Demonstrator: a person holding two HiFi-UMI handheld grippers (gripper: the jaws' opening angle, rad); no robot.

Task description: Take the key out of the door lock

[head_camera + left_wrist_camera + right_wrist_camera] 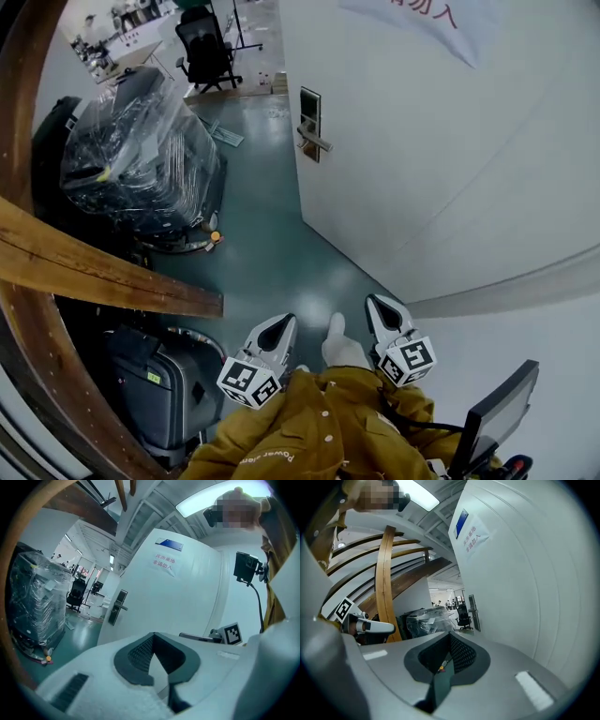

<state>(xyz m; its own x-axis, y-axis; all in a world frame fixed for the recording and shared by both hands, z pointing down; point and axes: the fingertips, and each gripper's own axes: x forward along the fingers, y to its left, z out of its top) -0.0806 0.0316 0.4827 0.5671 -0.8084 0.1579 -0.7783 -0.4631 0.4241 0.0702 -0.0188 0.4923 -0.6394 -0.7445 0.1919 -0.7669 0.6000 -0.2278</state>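
Observation:
The white door [441, 141] stands on the right, with a dark lock plate and silver lever handle [311, 127] near its far edge. The key is too small to make out. Both grippers are low in the head view, well short of the lock. My left gripper [280, 325] and right gripper [378, 305] point toward the door, jaws shut and empty. In the left gripper view the shut left gripper [153, 641] points toward the lock plate [117, 606]. The right gripper view shows the shut right gripper [451, 638] and the lock plate [471, 612] far along the door.
A plastic-wrapped load [141, 155] stands left of the green floor passage. Curved wooden beams [103, 272] cross the left side. A grey case [155, 389] sits near my feet, an office chair [206, 47] is far back, and a monitor [497, 412] is at lower right.

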